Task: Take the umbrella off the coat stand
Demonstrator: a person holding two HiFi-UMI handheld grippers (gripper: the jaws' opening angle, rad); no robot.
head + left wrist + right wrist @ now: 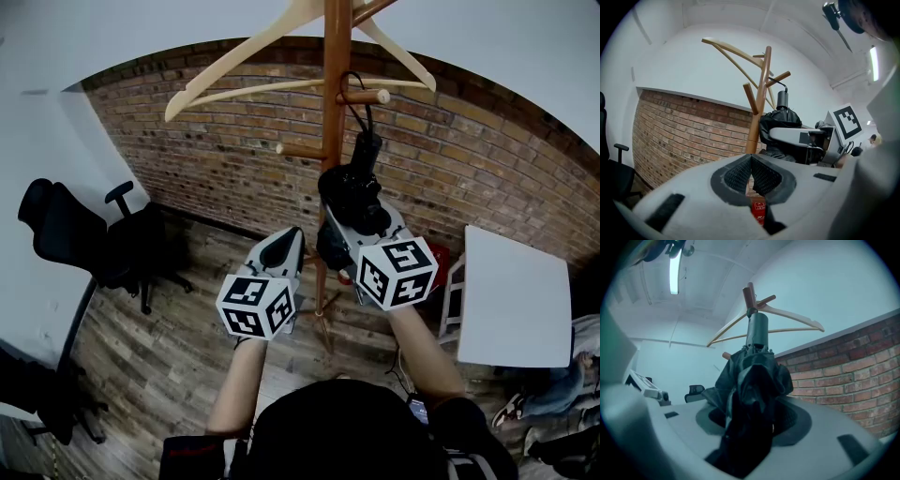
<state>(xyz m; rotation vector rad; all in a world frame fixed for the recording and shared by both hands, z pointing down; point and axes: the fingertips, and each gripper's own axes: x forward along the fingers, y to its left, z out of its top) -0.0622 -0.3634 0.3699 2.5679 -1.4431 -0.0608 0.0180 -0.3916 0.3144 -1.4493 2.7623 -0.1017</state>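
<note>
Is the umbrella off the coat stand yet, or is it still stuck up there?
Not yet. Done: the right tongs are clamped on the folded black umbrella. In hand: its strap still hangs over a peg of the coat stand. Left: lift the strap clear of the peg and carry the umbrella away. The left tongs are shut and empty.

Head view down, all share coat stand [335, 141]

I'm in an office (brick wall [206, 141], wooden floor [159, 347]); black swivel chair [66, 234], white table [516, 300], coat stand [335, 112].
</note>
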